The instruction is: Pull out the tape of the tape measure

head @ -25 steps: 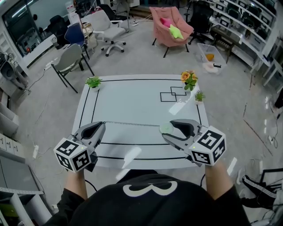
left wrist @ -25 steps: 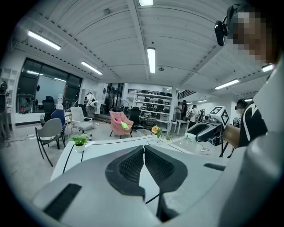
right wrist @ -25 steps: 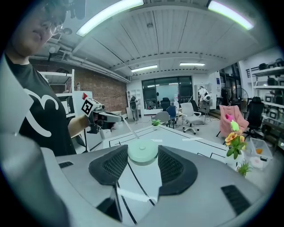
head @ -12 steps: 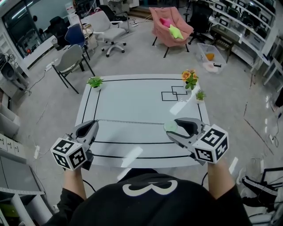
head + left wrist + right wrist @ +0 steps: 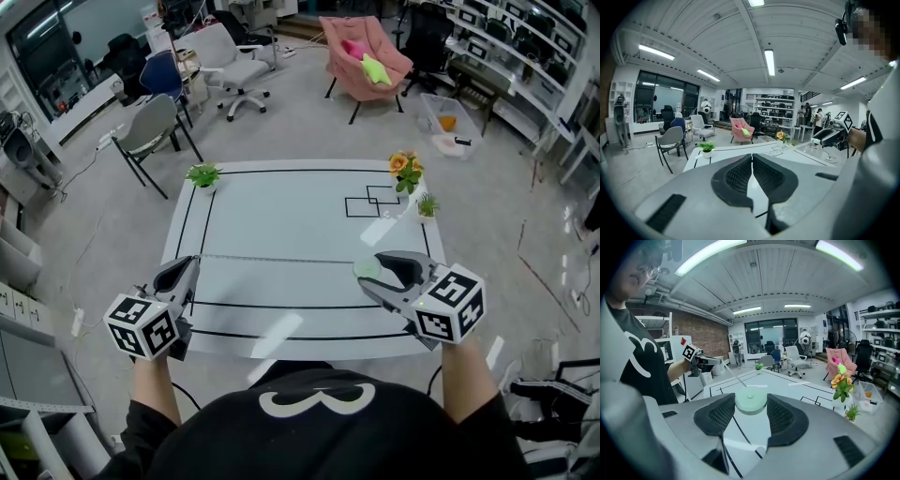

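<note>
A round pale-green tape measure (image 5: pixel 367 268) (image 5: pixel 750 400) sits between the pads of my right gripper (image 5: pixel 367 276) (image 5: pixel 751 405), which is shut on it above the white table (image 5: pixel 281 220). A thin tape (image 5: pixel 281 261) (image 5: pixel 733 376) runs from it leftward across the table to my left gripper (image 5: pixel 192 265) (image 5: pixel 752 161). That gripper's jaws are pressed together on the tape's end at the table's left edge. The tape itself does not show in the left gripper view. Each gripper appears in the other's view, the left gripper (image 5: pixel 701 362) and the right gripper (image 5: pixel 829 136).
A small green plant (image 5: pixel 203 174) stands at the table's far left corner. Orange flowers (image 5: pixel 404 169) and a tiny plant (image 5: pixel 427 203) stand at the far right. Black lines mark the tabletop. Office chairs (image 5: pixel 155 127) and a pink armchair (image 5: pixel 361 58) stand on the floor beyond.
My left gripper has moved left and back toward the person, and the tape between the grippers has grown longer. The right gripper has drifted slightly right, still holding the case.
</note>
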Tool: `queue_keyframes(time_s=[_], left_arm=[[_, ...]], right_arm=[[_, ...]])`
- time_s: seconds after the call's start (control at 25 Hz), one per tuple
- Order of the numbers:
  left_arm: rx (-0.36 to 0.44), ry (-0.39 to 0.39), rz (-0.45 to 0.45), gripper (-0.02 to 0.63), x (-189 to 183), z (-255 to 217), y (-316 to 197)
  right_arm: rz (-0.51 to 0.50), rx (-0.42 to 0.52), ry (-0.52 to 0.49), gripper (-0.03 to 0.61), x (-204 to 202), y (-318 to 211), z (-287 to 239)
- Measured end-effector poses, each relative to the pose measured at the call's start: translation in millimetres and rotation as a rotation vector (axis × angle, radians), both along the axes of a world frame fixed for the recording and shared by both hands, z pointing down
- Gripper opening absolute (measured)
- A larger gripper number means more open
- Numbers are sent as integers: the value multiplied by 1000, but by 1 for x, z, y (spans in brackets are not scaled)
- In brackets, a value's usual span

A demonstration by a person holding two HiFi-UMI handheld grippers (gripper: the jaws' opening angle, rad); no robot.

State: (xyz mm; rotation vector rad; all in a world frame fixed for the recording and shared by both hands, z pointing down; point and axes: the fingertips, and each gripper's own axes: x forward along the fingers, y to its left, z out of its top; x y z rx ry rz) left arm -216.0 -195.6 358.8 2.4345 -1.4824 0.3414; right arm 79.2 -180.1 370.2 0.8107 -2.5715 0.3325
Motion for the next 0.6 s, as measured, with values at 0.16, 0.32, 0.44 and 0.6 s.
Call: queue_keyframes(time_s=[0.16, 0.32, 0.44, 0.6], left_arm=[[-14, 12, -27, 14, -9, 7, -6], [-34, 21, -22, 14, -6, 19, -11], [-50, 24, 1, 14, 1, 25, -14], [-69, 13, 26, 12, 11, 33, -18]], right_arm=[[14, -13, 8, 218, 2, -8, 8], [13, -32, 14, 218, -1, -14, 19], [6, -42, 17, 218, -6, -18, 23], [-8, -65, 27, 218, -14, -21, 33]])
